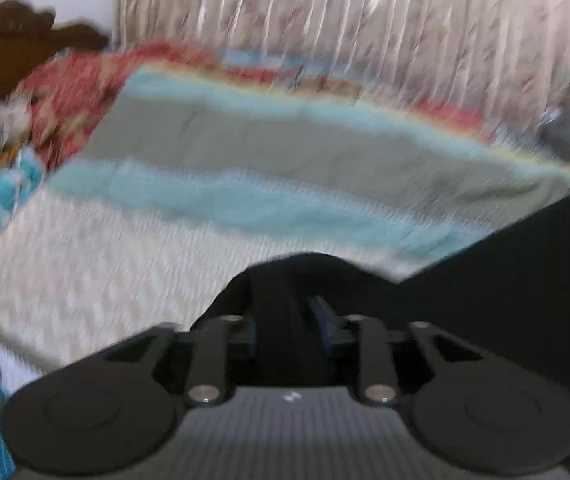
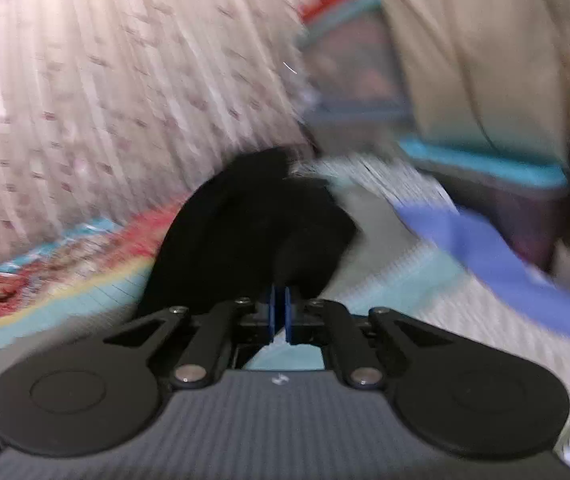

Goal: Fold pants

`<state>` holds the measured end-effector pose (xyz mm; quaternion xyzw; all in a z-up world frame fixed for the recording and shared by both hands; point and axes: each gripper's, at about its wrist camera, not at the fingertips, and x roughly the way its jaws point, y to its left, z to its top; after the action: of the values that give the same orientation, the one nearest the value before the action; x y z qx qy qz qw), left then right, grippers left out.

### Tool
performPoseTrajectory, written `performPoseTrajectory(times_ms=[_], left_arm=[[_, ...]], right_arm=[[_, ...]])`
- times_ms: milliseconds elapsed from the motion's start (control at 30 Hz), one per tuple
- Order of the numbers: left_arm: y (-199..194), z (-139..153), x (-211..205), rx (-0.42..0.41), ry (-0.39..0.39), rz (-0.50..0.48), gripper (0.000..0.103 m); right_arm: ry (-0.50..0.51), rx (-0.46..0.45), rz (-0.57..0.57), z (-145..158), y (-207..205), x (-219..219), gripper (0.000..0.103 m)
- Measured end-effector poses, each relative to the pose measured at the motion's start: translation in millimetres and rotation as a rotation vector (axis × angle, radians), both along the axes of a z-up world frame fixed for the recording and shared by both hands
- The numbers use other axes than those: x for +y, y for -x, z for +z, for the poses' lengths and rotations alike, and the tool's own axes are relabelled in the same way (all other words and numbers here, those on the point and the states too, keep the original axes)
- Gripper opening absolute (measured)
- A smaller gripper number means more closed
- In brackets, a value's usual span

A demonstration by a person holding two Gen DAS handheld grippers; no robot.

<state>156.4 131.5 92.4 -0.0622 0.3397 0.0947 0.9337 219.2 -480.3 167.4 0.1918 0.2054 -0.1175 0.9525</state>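
In the left wrist view, the left gripper [image 1: 289,320] has a bunched fold of the black soft-fabric pants [image 1: 505,280] between its part-spread jaws; whether the pads press it is lost to blur. The pants hang just over the pale woven bedspread with teal and grey bands [image 1: 165,208]. In the right wrist view, the right gripper [image 2: 281,312] is clenched on the dark cloth, blue pads nearly meeting. The step looks like carrying an edge across for a fold; next calls for laying it flat, edges matched
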Motion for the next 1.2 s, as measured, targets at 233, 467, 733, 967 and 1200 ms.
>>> performPoseTrajectory(times_ms=[233,467,733,967,1200], left_arm=[[24.2,-13.2,-7.5,0.092,0.005,-0.033,0.058],[104.7,5.9,46.5,0.044,0.138,0.045,0.074],[196.5,-24.0,74.8,0.099,0.243,0.154,0.074],[246.9,-31.5,88.4,0.081,0.306,0.188,0.074],[274.4,-42.0,108.5,0.049,0.374,0.219,0.075]], right_arm=[[-0.052,0.35,-0.054,-104.3,32.2,-15.7,0.041],[-0.052,0.283,0.128,-97.0,118.1,3.5,0.043],[0.227,0.134,0.992,-35.6,198.5,209.4,0.074],[0.598,0.191,1.517,-81.7,262.5,397.8,0.082],[0.887,0.284,1.369,-135.6,223.7,463.5,0.012]])
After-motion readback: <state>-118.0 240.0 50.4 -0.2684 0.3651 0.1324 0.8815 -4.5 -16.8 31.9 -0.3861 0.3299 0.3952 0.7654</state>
